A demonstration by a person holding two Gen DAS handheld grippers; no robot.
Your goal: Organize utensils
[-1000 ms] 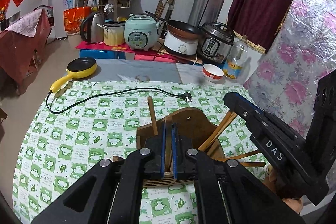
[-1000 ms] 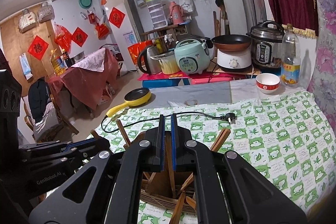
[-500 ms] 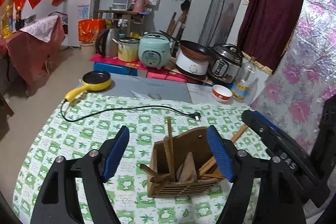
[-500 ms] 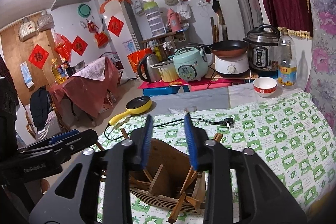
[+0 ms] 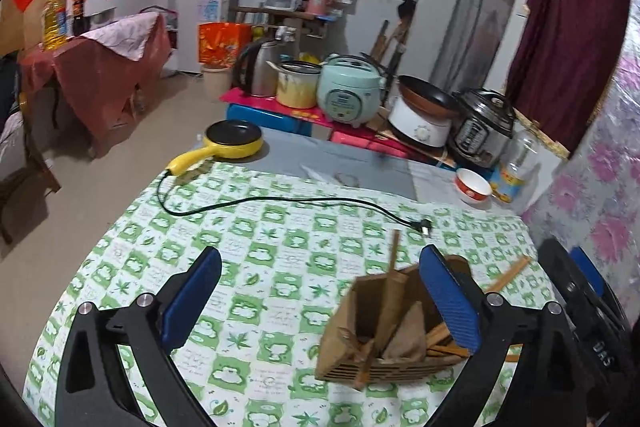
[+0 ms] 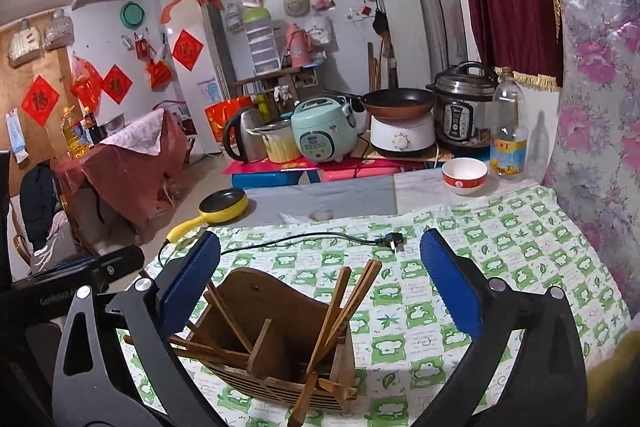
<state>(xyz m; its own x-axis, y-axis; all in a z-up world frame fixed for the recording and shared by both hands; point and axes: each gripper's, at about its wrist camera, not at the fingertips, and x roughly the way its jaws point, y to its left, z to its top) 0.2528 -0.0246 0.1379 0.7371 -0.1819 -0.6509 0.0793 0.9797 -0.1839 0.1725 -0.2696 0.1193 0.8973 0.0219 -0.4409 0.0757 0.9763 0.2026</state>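
Wooden holder (image 6: 280, 339), chopsticks (image 6: 340, 307), checked cloth (image 6: 520, 267)

Background only: black power cord (image 5: 280, 201) snakes across the green-checked worktop (image 5: 248, 267) ahead of the claw, running to a yellow mini pan (image 5: 234, 141) far left. Red-white bowl (image 6: 464, 175) and oil bottle (image 6: 508, 131) far right. Mint rice cooker (image 6: 323, 129), kettle (image 6: 244, 139) and pressure cooker (image 6: 462, 111) behind.

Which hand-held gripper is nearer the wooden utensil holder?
Right. The right hand-held gripper straddles the wooden utensil holder, jaws open; the left hand-held gripper is aimed beside it, holder behind one finger.
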